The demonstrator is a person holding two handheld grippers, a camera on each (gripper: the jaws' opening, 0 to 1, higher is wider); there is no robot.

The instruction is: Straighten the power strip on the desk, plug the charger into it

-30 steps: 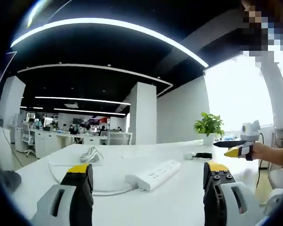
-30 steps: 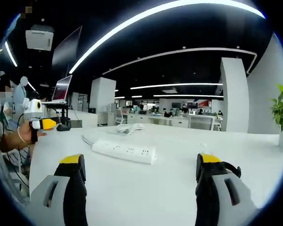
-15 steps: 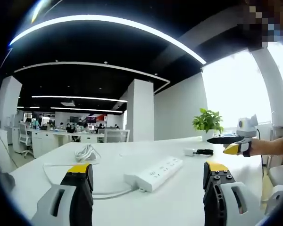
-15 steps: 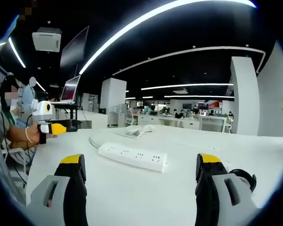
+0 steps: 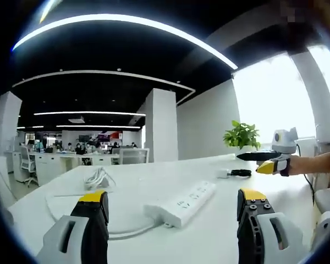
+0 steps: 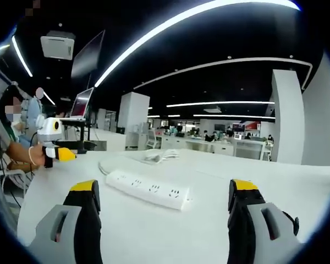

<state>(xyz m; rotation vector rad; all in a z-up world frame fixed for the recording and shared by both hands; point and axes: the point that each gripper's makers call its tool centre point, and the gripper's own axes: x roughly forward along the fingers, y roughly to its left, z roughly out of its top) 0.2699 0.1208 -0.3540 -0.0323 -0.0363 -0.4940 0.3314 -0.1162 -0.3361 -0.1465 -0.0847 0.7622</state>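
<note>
Power strip skewed on desk, not yet gripped.
Desk is seen with power strip lying diagonal, near-left to far-right, ahead of left gripper; right gripper is similarly near. Both jaws held apart, empty. Charger not identified.

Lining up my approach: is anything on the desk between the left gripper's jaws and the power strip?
In the left gripper view, only the strip's white cable on bare desk lies between the left gripper and the power strip.
</note>
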